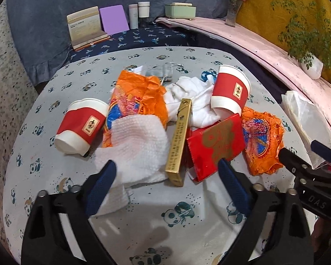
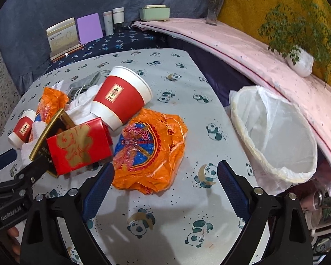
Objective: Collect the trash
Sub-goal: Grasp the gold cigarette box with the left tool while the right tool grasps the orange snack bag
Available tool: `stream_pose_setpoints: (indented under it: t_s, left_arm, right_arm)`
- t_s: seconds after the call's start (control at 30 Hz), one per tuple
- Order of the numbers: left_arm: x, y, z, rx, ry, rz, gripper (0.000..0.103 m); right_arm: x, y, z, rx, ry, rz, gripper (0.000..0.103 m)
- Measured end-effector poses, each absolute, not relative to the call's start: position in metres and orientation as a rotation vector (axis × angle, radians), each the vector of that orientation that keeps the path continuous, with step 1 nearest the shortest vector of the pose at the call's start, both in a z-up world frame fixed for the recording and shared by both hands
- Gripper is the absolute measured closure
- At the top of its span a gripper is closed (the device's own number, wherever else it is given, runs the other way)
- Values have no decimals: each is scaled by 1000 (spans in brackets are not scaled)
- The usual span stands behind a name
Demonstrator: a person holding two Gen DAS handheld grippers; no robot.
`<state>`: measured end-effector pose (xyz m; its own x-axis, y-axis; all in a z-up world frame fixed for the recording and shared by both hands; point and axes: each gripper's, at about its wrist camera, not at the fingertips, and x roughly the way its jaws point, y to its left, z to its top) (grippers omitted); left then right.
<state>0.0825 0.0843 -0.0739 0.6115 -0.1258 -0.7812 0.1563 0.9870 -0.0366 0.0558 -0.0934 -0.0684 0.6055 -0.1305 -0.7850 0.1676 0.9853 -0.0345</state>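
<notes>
A pile of trash lies on the panda-print table (image 1: 143, 231): two red paper cups (image 1: 81, 128) (image 1: 230, 92) on their sides, a white paper towel (image 1: 136, 145), a gold box (image 1: 179, 141), a red box (image 1: 214, 145), white cloth (image 1: 194, 95) and two orange wrappers (image 1: 139, 92) (image 1: 262, 141). My left gripper (image 1: 167, 172) is open, just short of the towel and gold box. My right gripper (image 2: 165, 174) is open, near the orange wrapper (image 2: 152, 150). A white-lined bin (image 2: 273, 137) stands at the table's right.
At the back, a card holder (image 1: 86, 26), a purple pad (image 1: 113, 19), two bottles (image 1: 139, 14) and a green box (image 1: 179, 10). A pink ledge (image 2: 242, 44) carries a flower vase (image 2: 214, 6) and a potted plant (image 2: 298, 37).
</notes>
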Motion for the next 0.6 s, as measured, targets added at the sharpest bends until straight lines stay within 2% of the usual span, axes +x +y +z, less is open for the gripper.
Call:
stream_pose_setpoints:
  t_s: [0.07, 0.13, 0.27, 0.4, 0.43, 0.5, 0.53, 0.6]
  left_arm:
    - [88, 81, -78, 40, 923, -169, 42]
    - [90, 79, -81, 31, 942, -170, 52]
    - [91, 79, -83, 24, 958, -177, 82]
    - [88, 79, -80, 17, 955, -171, 89]
    - [87, 79, -78, 20, 949, -167, 90]
    - [85, 80, -74, 15, 942, -165, 90]
    - [84, 80, -72, 12, 937, -164, 90]
    - [81, 81, -65, 7, 923, -165, 90]
  right_arm:
    - [59, -98, -76, 62, 922, -165, 21]
    - [62, -101, -86, 74, 943, -161, 27]
    - [69, -107, -102, 114, 979, -147, 42]
    - [70, -106, -109, 144, 974, -107, 58]
    - [70, -104, -109, 145, 971, -90, 67]
    - [68, -100, -107, 132, 962, -87, 73]
    - [67, -99, -105, 128, 957, -83, 82]
    - [65, -100, -100, 141, 944, -67, 85]
